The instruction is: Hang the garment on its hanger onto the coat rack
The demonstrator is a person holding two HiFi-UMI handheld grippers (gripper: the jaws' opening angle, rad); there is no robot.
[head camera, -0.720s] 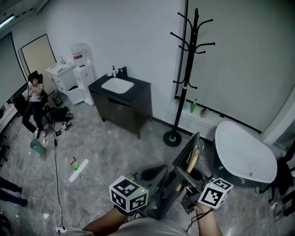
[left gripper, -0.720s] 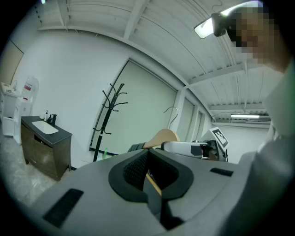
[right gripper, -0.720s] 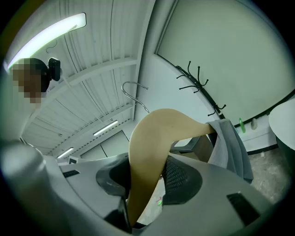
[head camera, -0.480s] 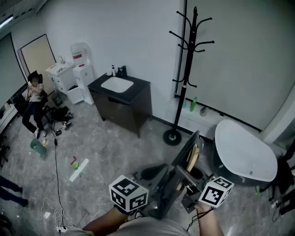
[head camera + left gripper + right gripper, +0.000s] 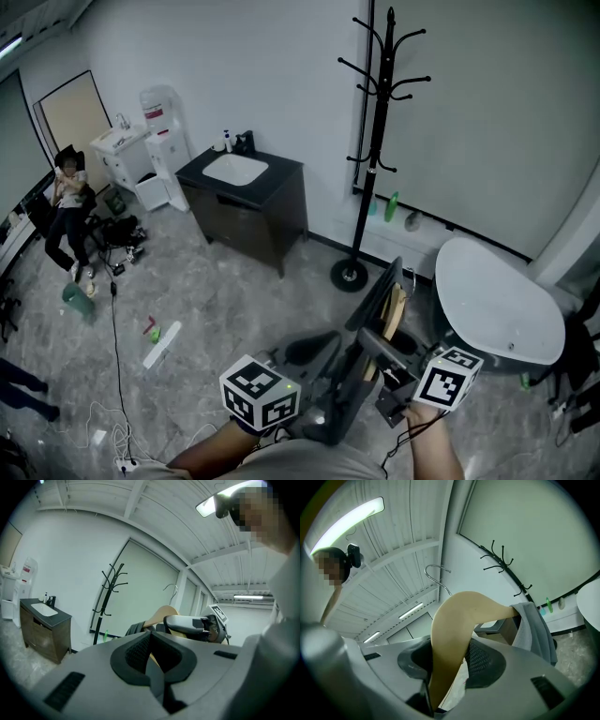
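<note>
Head view puts the hanger [image 5: 396, 314] and dark garment [image 5: 373, 305] just short of the coat rack [image 5: 378, 141] base, long axis running from the person toward it. Only the right gripper view shows the grip: the right gripper [image 5: 445, 653] pinches the wooden arm, hook [image 5: 436, 566] pointing up, cloth draped on the rack-side end. Left gripper [image 5: 151, 641] jaws are pressed nearly together on what looks like grey garment cloth.

head view: high; steeply down; far
left gripper view: low; tilted up
right gripper view: low; tilted up; hanger [image 5: 459, 620] close
shared: coat rack [image 5: 379, 141], all three
</note>
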